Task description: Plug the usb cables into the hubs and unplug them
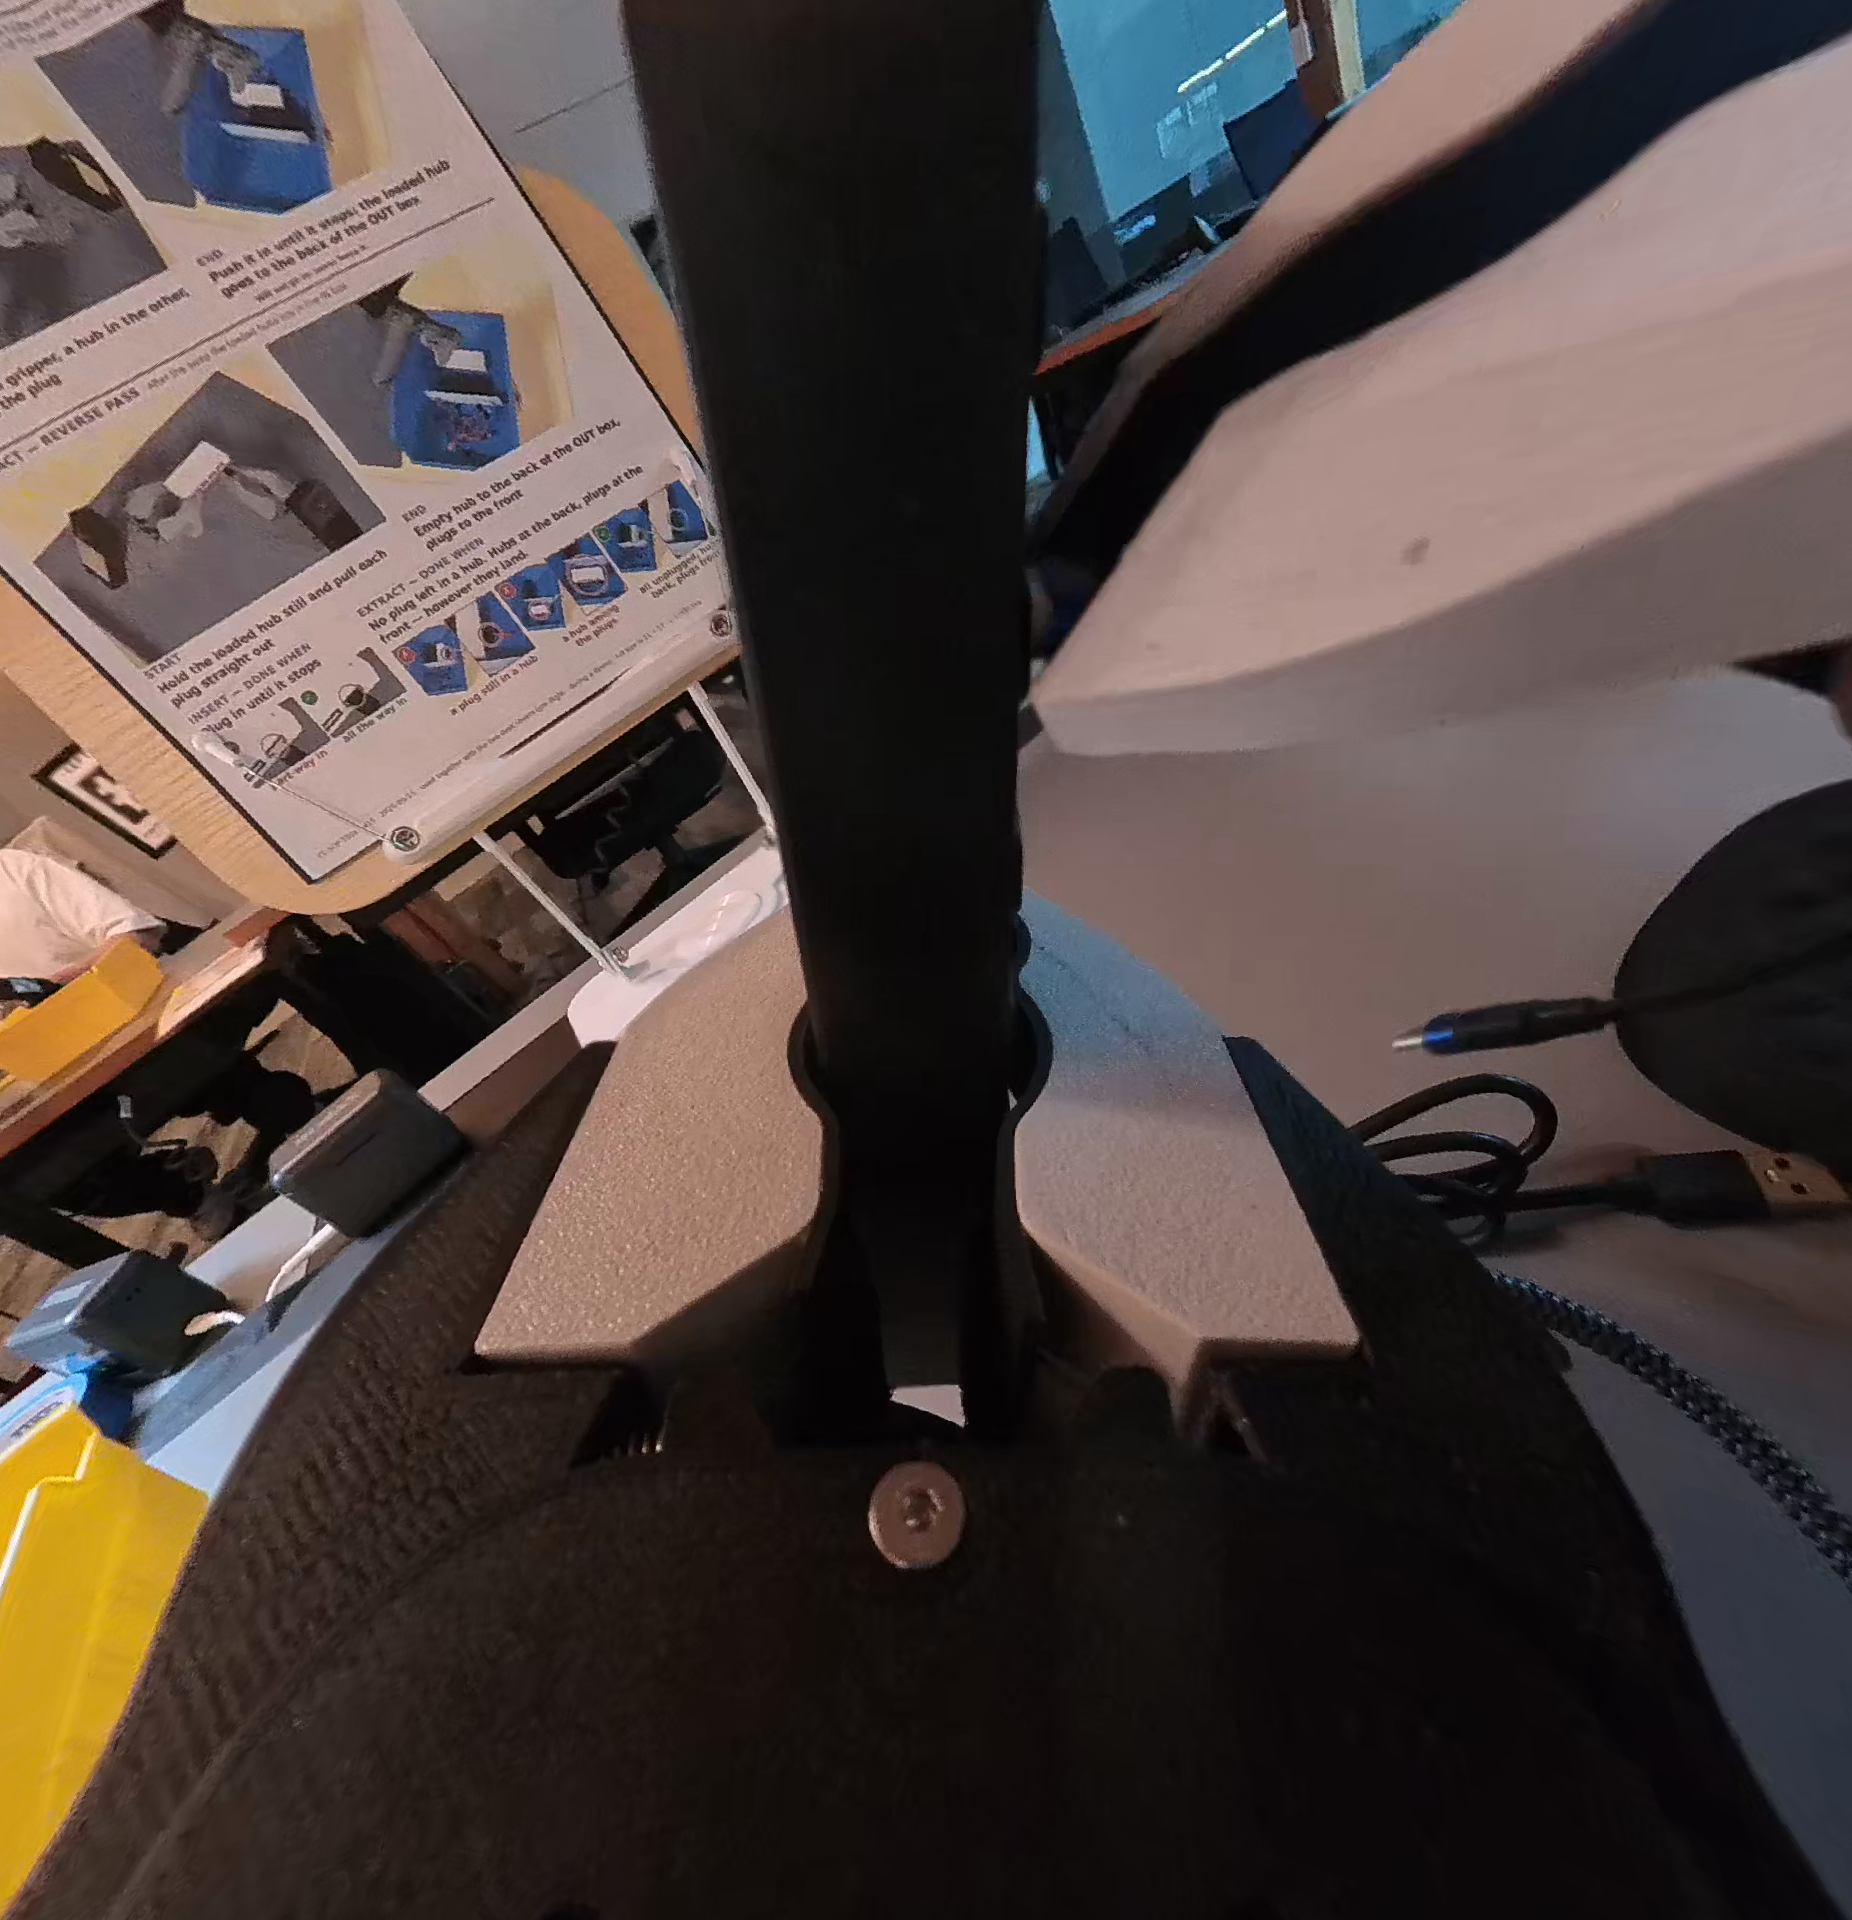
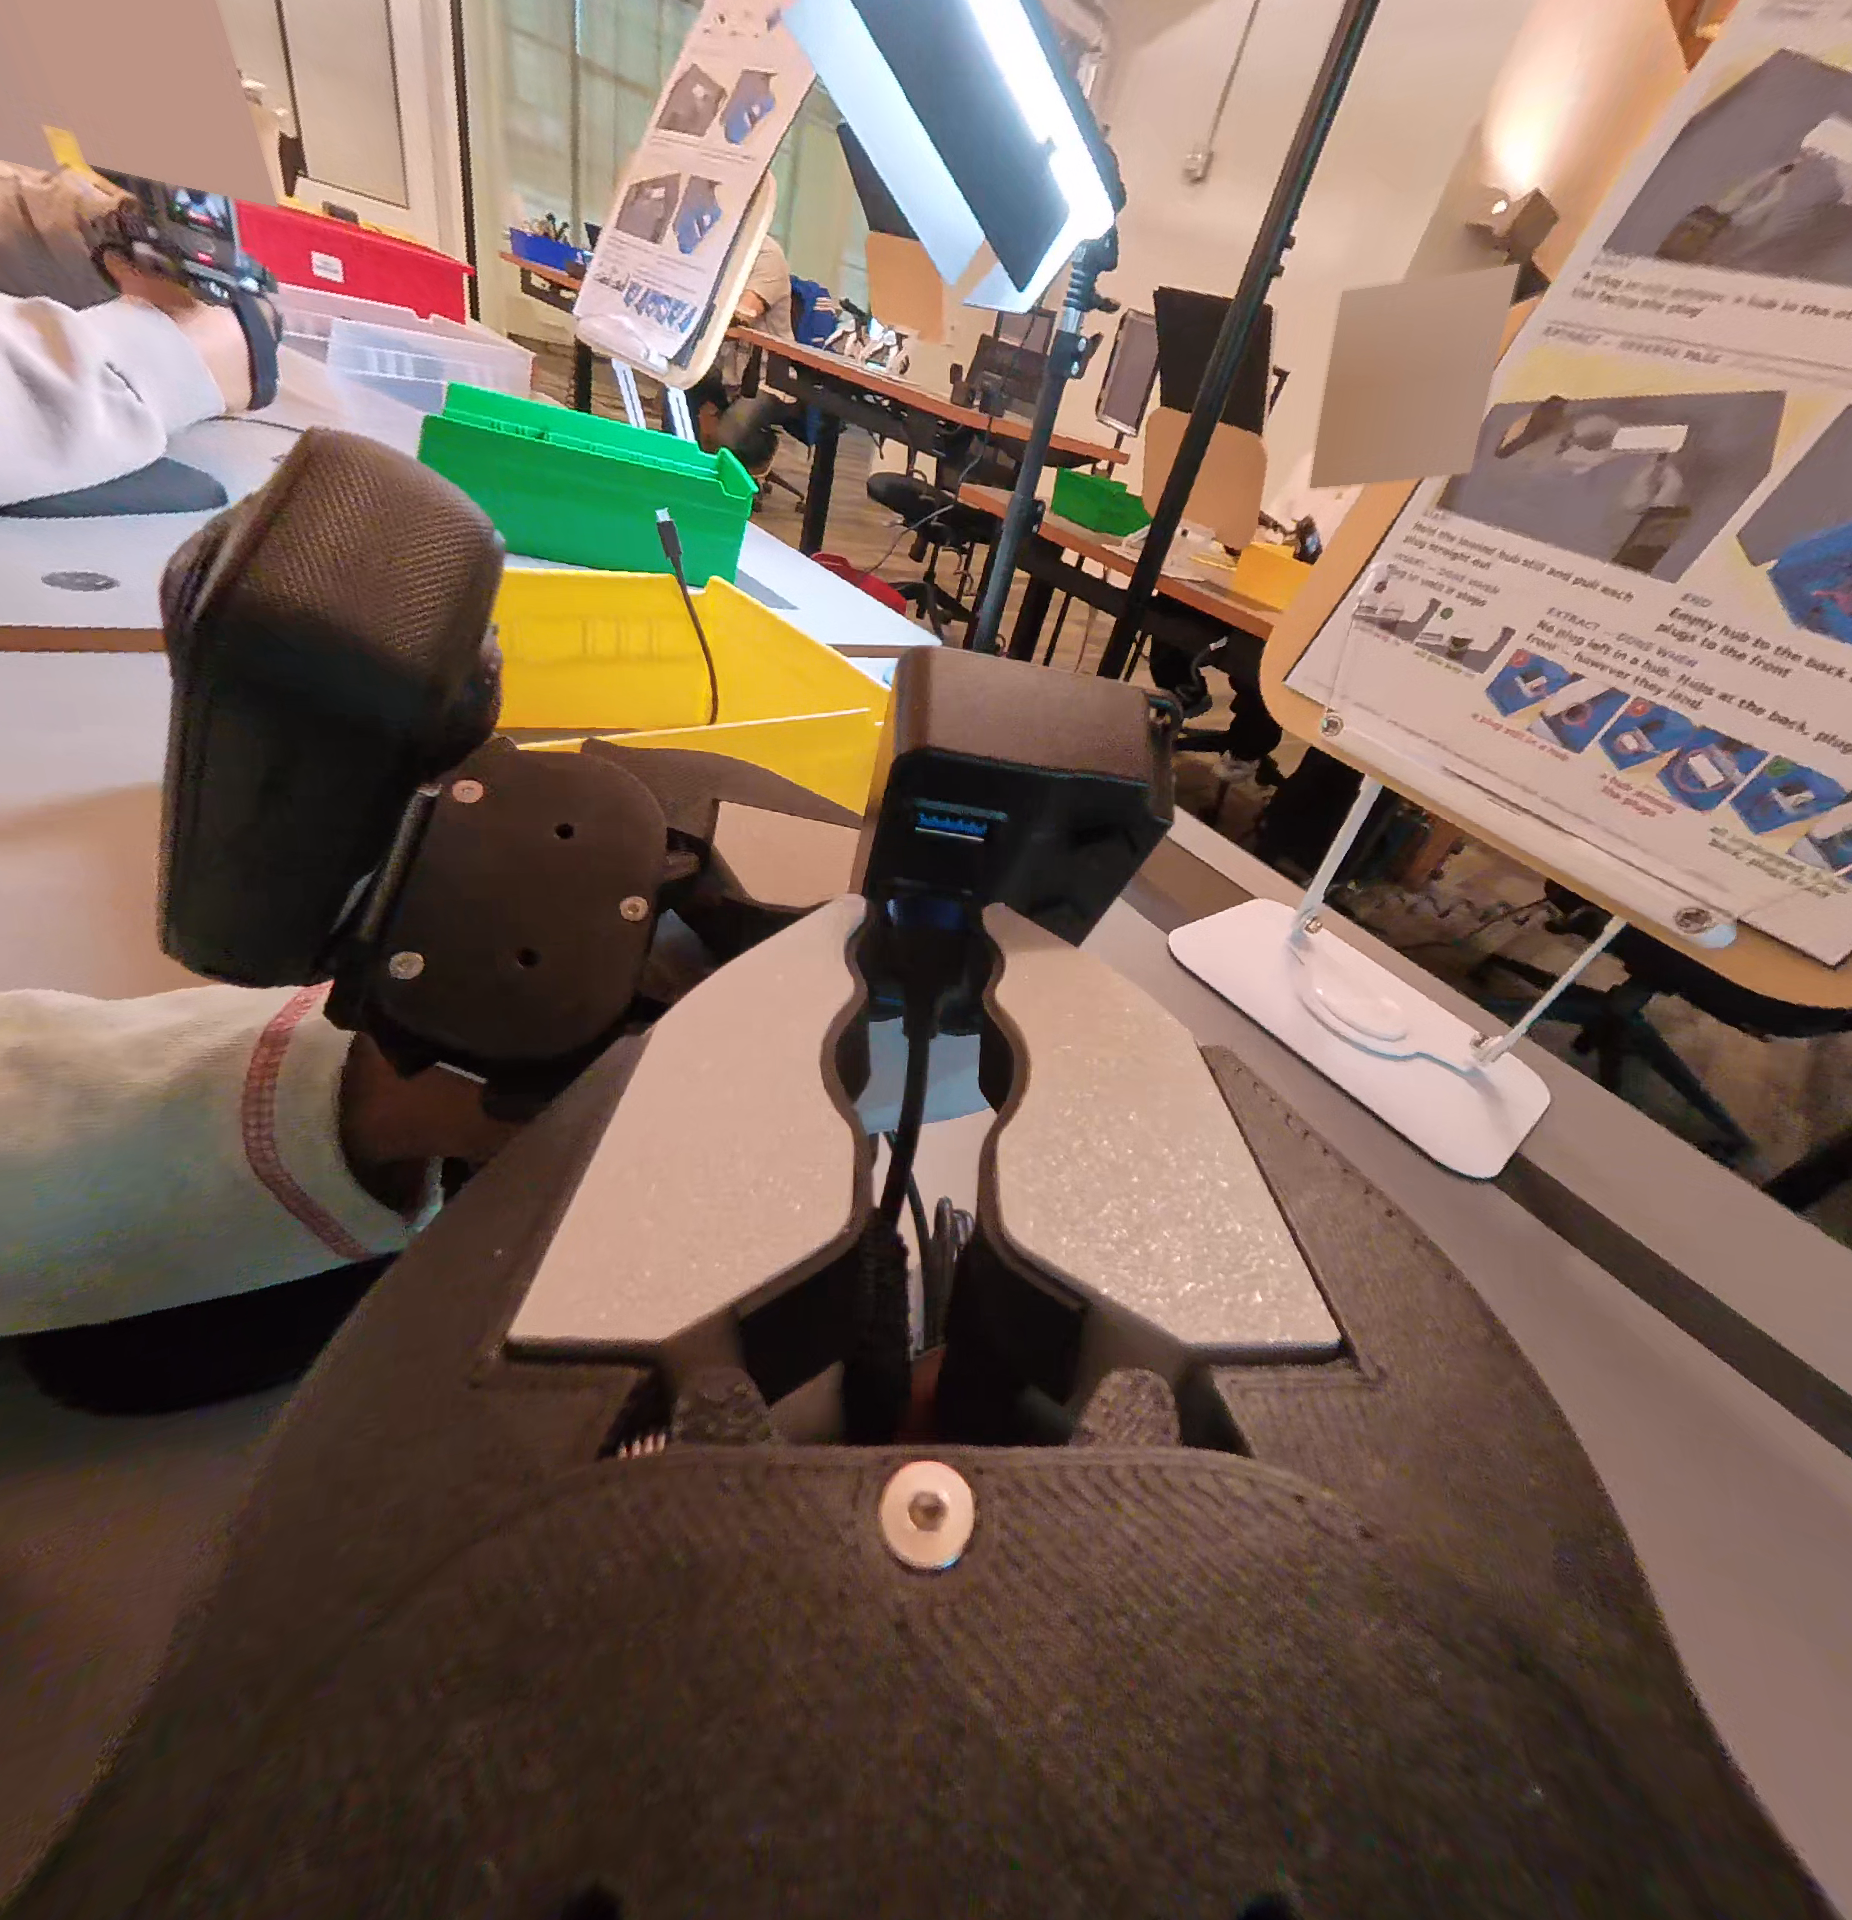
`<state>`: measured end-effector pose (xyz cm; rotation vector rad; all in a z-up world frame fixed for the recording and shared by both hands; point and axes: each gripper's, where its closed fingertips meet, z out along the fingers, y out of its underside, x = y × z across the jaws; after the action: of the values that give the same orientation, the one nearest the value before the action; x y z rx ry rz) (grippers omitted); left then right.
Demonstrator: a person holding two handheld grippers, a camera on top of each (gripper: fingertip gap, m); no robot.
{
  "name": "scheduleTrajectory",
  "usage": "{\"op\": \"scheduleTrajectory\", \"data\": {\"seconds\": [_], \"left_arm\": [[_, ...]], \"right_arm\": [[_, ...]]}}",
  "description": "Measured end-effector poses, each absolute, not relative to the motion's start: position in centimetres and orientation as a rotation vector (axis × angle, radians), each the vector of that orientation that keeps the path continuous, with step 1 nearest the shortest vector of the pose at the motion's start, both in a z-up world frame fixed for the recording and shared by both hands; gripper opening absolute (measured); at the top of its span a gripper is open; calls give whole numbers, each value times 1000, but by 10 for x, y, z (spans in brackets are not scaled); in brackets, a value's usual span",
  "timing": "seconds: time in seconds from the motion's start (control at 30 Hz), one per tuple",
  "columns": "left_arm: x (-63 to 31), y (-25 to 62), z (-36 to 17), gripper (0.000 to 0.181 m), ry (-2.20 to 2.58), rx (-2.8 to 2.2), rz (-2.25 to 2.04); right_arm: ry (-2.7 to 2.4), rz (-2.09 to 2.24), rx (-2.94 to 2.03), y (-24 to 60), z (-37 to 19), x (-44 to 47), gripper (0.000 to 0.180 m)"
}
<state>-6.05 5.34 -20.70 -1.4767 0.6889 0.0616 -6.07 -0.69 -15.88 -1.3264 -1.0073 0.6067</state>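
In the left wrist view my left gripper (image 1: 917, 1049) is shut on a long black hub (image 1: 849, 520) that stands straight up between the fingers. In the right wrist view my right gripper (image 2: 920, 925) is shut on a black USB plug with a blue insert (image 2: 914, 940), its cable (image 2: 906, 1122) running back between the fingers. The plug's tip meets the lower port of the same black hub (image 2: 1015, 790); how deep it sits is hidden. A blue port (image 2: 948, 826) above it is free. The left gripper's black body (image 2: 517, 904) holds the hub from the left.
Loose cables lie at right: a blue-tipped plug (image 1: 1421, 1037), a USB-A plug (image 1: 1789, 1184), a braided cable (image 1: 1732, 1444). Yellow bins (image 2: 693, 675) (image 1: 49, 1610) and a green bin (image 2: 589, 488) stand behind. An instruction board (image 2: 1628, 623) on a white stand (image 2: 1369, 1049) is at right.
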Motion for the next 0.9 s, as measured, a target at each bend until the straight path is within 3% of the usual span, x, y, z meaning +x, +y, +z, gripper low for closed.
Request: {"op": "scheduleTrajectory", "data": {"seconds": [0.83, 0.9], "left_arm": [[-64, 51, -203, 29, 567, -1475, -190], [-98, 61, -189, 25, 329, -1470, -278]], "right_arm": [[-964, 582, -1250, -14, -159, -69, 17], [-1011, 539, -1321, -13, -180, -65, 16]]}}
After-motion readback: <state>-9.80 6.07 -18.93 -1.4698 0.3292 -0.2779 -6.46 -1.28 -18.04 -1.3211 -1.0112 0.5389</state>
